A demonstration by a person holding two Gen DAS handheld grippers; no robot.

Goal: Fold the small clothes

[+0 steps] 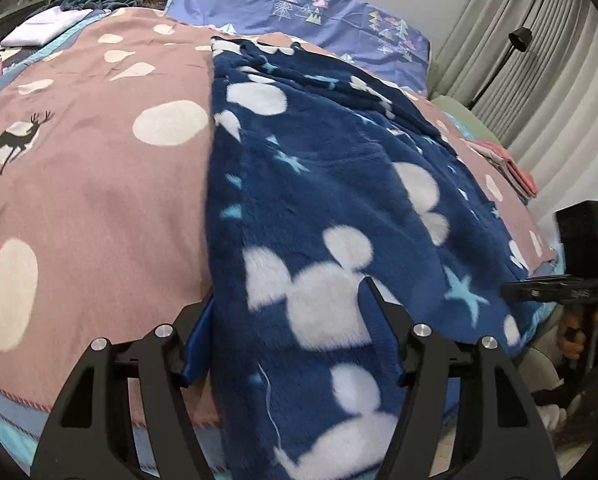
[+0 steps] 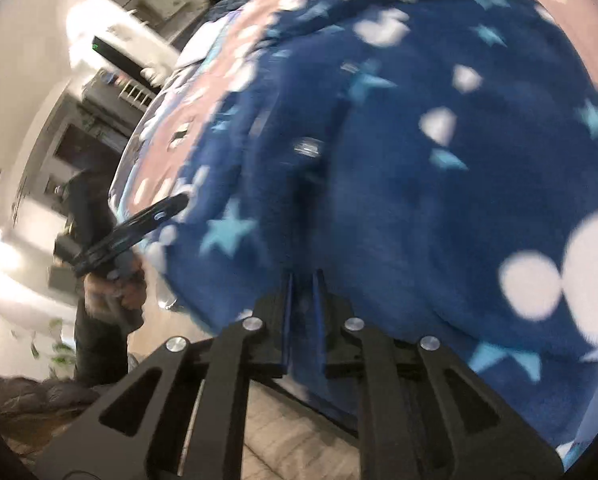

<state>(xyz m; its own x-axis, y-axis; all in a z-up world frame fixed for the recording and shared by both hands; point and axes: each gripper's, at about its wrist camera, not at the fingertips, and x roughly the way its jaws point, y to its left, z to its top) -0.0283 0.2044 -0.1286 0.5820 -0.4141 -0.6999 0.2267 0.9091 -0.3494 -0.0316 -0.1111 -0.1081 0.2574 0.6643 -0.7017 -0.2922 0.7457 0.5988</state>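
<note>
Two grippers are working the navy fleece garment (image 1: 339,200) that's lying spread across your pink bedspread (image 1: 91,176). Your left gripper (image 1: 289,320) is sitting wide, straddling the near hem without pinching. Your right gripper (image 2: 303,280) is squeezing nearly shut on a fleece fold, though it's blurry.

Home bedroom, bed with patterned bedspread (image 1: 99,184), pillow (image 1: 299,12), curtains (image 1: 539,60)

The left gripper (image 1: 287,320) is straddling the fleece (image 1: 339,208), jaws apart; the fleece is lying on the bedspread (image 1: 99,184). The right gripper (image 1: 555,290) is showing at the edge.
</note>
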